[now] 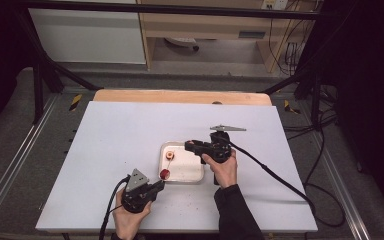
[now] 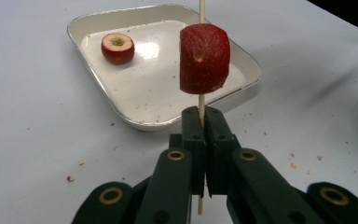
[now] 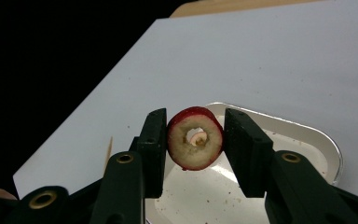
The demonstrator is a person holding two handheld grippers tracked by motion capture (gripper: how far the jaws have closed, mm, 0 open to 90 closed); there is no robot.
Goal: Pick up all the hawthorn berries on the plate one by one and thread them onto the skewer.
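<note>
Left jaws clenched on skewer – right jaws grasping cored fruit ring.

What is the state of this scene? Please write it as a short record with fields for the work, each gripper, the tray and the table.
work: threading red cored fruit pieces on a thin wooden skewer
left gripper: shut on the thin wooden skewer, held upright, one red fruit piece already on it
right gripper: shut on a red ring-shaped fruit slice with a hollow core, above the tray
tray: shallow white rectangular tray, one more red fruit half inside
table: white table top, small red crumbs near the tray
</note>
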